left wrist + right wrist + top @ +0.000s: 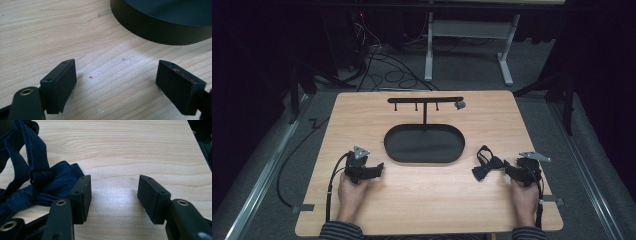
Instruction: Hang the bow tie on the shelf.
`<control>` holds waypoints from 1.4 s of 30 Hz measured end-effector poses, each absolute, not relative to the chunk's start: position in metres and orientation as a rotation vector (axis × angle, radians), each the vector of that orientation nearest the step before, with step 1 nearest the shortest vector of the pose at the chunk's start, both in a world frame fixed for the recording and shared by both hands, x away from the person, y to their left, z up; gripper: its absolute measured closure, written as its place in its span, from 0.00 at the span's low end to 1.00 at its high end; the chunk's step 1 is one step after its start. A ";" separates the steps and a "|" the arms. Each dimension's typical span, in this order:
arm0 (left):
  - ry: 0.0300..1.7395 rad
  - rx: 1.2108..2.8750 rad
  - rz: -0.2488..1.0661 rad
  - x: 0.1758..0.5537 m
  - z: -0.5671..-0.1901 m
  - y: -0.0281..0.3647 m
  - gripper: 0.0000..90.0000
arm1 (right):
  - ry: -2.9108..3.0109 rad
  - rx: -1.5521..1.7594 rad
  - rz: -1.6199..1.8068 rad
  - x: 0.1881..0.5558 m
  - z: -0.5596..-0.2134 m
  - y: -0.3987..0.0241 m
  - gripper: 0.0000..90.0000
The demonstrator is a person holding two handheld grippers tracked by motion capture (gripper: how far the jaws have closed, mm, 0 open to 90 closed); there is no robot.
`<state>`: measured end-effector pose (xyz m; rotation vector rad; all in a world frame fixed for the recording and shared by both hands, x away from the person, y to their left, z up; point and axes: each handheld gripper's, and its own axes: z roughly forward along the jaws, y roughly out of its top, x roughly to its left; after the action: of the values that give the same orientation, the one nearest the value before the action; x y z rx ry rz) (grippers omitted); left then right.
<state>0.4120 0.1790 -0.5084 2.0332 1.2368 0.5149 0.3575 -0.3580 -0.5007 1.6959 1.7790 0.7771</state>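
Observation:
A dark navy bow tie (486, 167) with its strap lies on the wooden table (427, 200), right of a black oval tray (424, 145). My right gripper (508, 168) rests on the table just right of the tie and stands open. In the right gripper view the bow tie (50, 185) lies against the outer side of the left jaw, and only bare wood sits inside my right gripper (115, 182). My left gripper (378, 168) lies left of the tray, open. The left gripper view has wood inside my left gripper (116, 70) and the tray's wall (155, 30) ahead.
A black T-shaped stand (424, 100) with small hooks rises from the tray's far side; a small grey piece (459, 105) hangs at its right end. Beyond the table are cables and a white frame (429, 45) on grey carpet. A person's hands hold both grippers.

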 end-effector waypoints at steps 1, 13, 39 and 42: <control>1.237 2.033 0.515 0.412 -0.508 0.179 0.19 | 1.779 1.696 0.777 0.357 -0.501 -0.358 0.52; 1.235 2.034 0.512 0.412 -0.508 0.179 0.19 | 1.780 1.696 0.779 0.358 -0.501 -0.358 0.52; 1.235 2.033 0.517 0.412 -0.508 0.179 0.19 | 1.755 1.715 0.812 0.354 -0.500 -0.360 0.57; 1.235 2.033 0.517 0.412 -0.508 0.179 0.19 | 1.746 1.711 0.835 0.350 -0.499 -0.360 0.58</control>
<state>0.4125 0.1788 -0.5084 2.0329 1.2355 0.5168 0.3504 -0.3603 -0.4989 1.7111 1.7462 0.8354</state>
